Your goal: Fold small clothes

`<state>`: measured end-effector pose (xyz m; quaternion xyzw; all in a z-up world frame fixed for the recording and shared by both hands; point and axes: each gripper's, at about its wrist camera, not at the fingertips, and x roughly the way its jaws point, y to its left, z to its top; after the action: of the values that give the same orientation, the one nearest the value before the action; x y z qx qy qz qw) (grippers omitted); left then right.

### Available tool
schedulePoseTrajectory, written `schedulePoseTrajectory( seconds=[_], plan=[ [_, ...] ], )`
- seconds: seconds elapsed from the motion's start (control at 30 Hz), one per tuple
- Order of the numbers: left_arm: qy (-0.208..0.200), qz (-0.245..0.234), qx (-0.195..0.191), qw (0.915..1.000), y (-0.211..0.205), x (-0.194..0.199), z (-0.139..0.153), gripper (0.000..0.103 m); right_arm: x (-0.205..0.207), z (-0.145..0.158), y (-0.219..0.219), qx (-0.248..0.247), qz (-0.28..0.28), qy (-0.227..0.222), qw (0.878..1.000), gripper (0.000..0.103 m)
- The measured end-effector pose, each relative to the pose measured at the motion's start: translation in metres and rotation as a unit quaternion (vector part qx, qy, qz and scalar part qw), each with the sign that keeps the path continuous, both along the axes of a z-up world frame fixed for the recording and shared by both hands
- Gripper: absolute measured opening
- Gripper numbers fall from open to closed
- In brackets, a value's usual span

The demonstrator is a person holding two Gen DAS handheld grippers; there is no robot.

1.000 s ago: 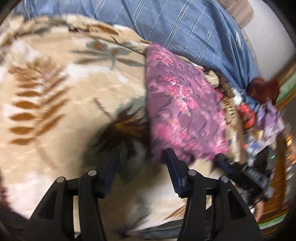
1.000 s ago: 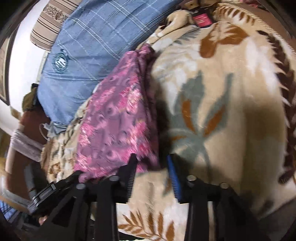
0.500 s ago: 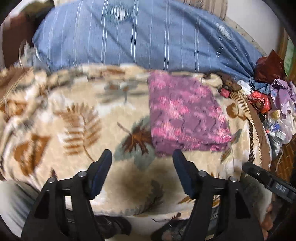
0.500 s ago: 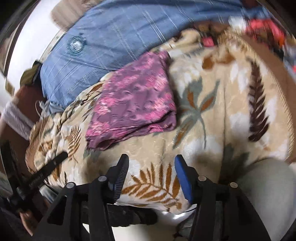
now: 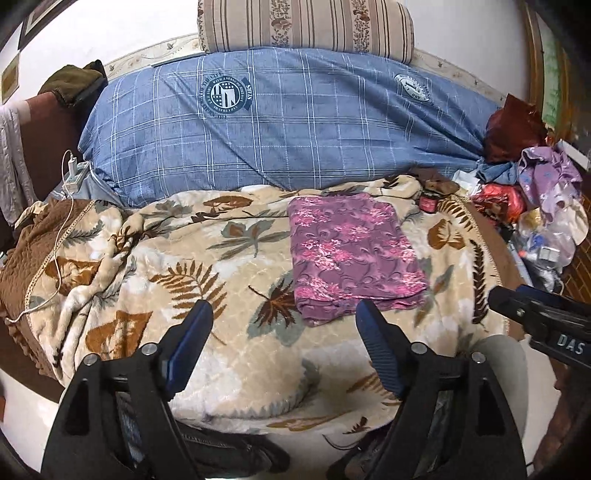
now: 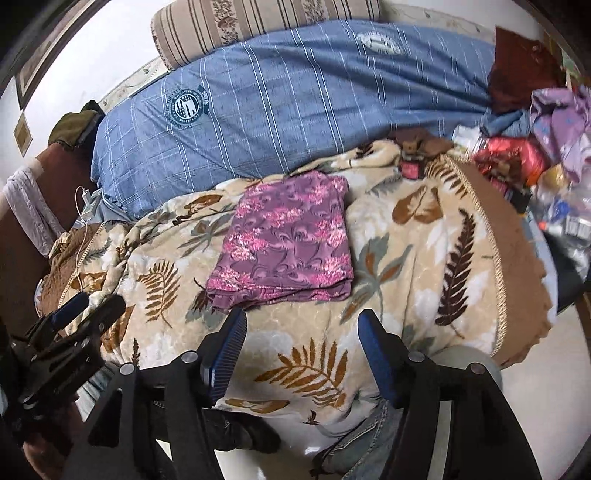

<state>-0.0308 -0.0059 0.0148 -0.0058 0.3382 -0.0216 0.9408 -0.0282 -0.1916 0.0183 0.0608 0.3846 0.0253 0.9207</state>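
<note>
A purple-pink patterned cloth [image 5: 351, 254] lies folded into a flat rectangle on the beige leaf-print blanket [image 5: 207, 280]. It also shows in the right wrist view [image 6: 288, 240]. My left gripper [image 5: 284, 317] is open and empty, held back above the blanket's near edge, short of the cloth. My right gripper [image 6: 301, 325] is open and empty, just short of the cloth's near edge. The right gripper's body shows at the right of the left wrist view [image 5: 546, 325]. The left gripper shows at the left of the right wrist view [image 6: 81, 314].
A big blue checked pillow [image 5: 280, 122] and a striped bolster [image 5: 306, 26] lie behind the blanket. A small red jar [image 5: 428, 203] sits by the cloth's far corner. A pile of clothes and bags [image 5: 532, 199] lies at the right. A white charger cable [image 5: 62, 221] runs at the left.
Both grippers have pulled back from the folded cloth and opened wider. The cloth lies where it was.
</note>
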Motion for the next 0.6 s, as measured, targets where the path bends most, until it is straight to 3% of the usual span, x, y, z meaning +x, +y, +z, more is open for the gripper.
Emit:
schedulePoseTrajectory(
  seconds=[0.6],
  plan=[
    [-0.007, 0.001, 0.001, 1.0000, -0.011, -0.016, 0.019, 0.081, -0.004, 0.010, 0.016, -0.025, 0.007, 0.000, 1.000, 0.069]
  ],
)
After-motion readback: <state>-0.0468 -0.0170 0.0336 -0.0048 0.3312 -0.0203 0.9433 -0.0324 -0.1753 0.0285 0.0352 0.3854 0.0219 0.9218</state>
